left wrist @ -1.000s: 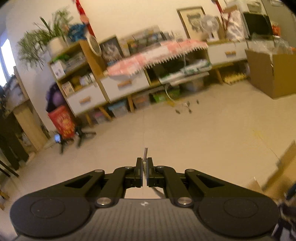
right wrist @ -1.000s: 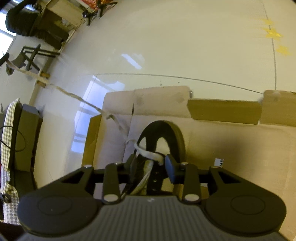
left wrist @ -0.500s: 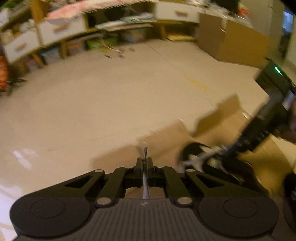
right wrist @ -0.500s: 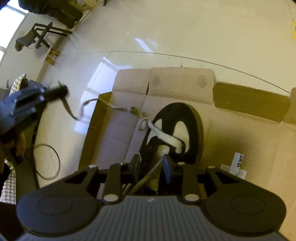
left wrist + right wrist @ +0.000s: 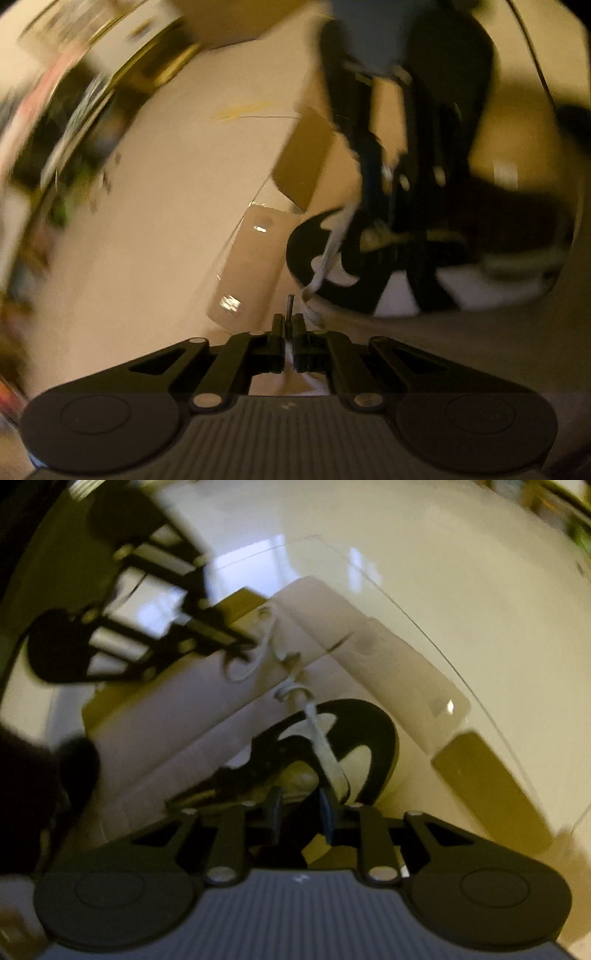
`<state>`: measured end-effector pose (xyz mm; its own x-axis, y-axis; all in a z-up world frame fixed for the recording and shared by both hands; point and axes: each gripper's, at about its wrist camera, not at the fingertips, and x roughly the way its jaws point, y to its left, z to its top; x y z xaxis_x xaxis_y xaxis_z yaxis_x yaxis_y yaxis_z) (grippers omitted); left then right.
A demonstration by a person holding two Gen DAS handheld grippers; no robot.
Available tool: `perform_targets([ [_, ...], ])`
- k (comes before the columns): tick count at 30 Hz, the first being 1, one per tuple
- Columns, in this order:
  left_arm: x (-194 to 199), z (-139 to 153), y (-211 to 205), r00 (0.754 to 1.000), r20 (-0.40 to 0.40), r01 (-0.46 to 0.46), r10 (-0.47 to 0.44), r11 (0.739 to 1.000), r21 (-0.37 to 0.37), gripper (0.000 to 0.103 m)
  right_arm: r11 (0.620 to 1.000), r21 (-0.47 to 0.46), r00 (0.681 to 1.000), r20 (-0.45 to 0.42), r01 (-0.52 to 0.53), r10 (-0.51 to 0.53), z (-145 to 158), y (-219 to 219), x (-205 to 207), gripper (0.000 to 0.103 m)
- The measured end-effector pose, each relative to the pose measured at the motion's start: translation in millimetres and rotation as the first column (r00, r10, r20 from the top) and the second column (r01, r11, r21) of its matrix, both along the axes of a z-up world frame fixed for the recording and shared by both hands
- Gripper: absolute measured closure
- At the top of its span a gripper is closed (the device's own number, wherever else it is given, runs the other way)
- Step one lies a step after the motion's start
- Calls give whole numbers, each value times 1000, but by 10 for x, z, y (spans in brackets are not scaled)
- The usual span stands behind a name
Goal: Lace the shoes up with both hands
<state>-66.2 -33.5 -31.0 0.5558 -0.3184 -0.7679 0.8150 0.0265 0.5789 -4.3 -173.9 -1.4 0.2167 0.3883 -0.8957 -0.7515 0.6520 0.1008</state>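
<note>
Pinching the lace tip [image 5: 289,303], the left gripper [image 5: 288,334] has the shoe [image 5: 332,266] at one o'clock, long axis toward three; the right gripper [image 5: 299,808], on it, is closing.

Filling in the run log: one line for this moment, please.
left gripper: shut on lace tip | right gripper: closing over shoe | cardboard underneath

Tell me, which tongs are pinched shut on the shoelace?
The left tongs: shut tight, with the shoelace tip poking out between them. The right tongs are closing but gapped, with only part of the shoe showing between them.
</note>
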Motion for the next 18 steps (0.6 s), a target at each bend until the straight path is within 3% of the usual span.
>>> perform_targets([
  [5,-126,-207,-133,991,42,121,-126,987,107,100,997,5,996,50,-74,74,-104,58,24,78],
  [10,-198,-353,-183,978,86,171,-188,970,170,100,994,94,998,9,-61,60,-166,27,92,85],
  [12,-234,-445,-187,964,121,207,-237,954,219,100,992,115,999,-6,-52,53,-198,20,107,90],
  [18,-299,-567,-150,927,170,273,-334,912,307,100,982,189,999,-40,13,-6,-233,-45,145,90],
])
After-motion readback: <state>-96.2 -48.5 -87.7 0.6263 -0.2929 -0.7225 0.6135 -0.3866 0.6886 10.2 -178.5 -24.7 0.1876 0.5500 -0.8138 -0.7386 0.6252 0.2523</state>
